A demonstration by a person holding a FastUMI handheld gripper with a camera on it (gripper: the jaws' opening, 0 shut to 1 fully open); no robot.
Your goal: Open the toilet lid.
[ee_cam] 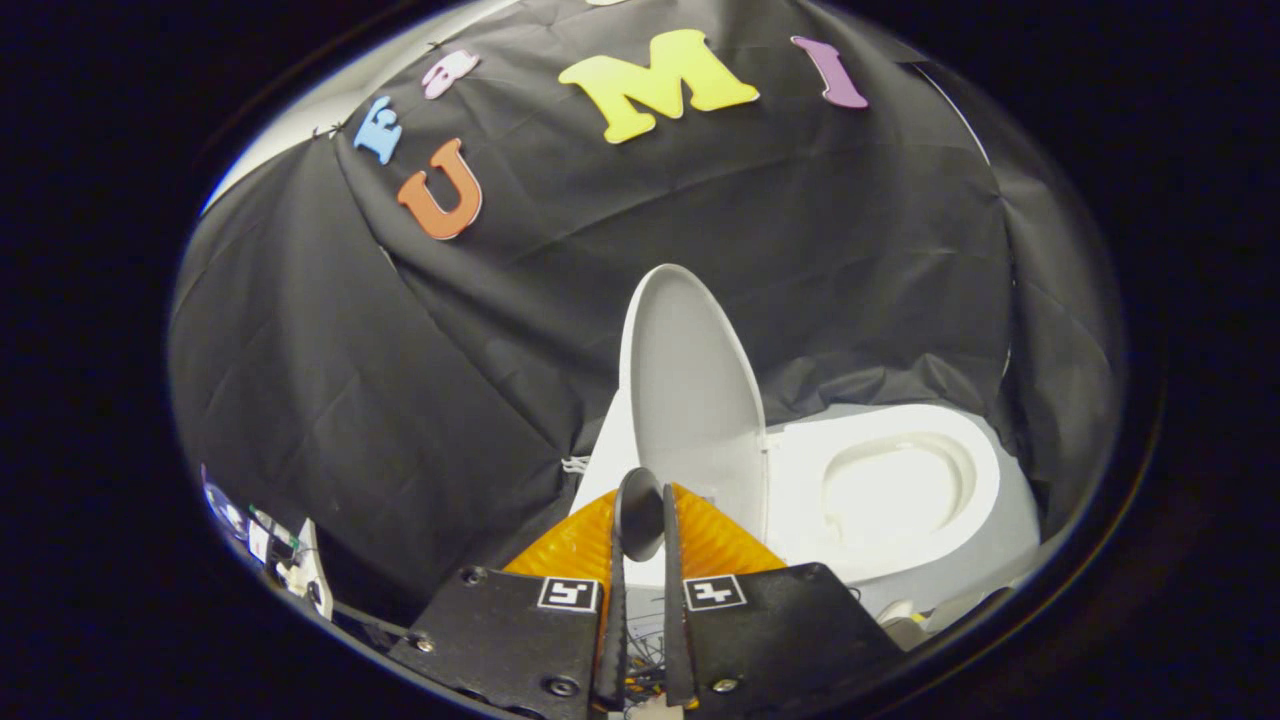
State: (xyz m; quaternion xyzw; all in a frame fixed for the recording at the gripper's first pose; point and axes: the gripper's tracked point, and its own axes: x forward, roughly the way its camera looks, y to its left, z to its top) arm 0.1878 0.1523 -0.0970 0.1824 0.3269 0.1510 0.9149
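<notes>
Gripper view: the gripper [640, 510] has its fingers nearly together, empty, just before the raised white oval plastic toilet lid [690, 395]; white seat ring [890, 490] beside it.

I see the white toilet lid [690, 390] raised upright, just beyond the fingers; the white seat [800, 490] and open bowl [890, 490] lie to its right.
</notes>
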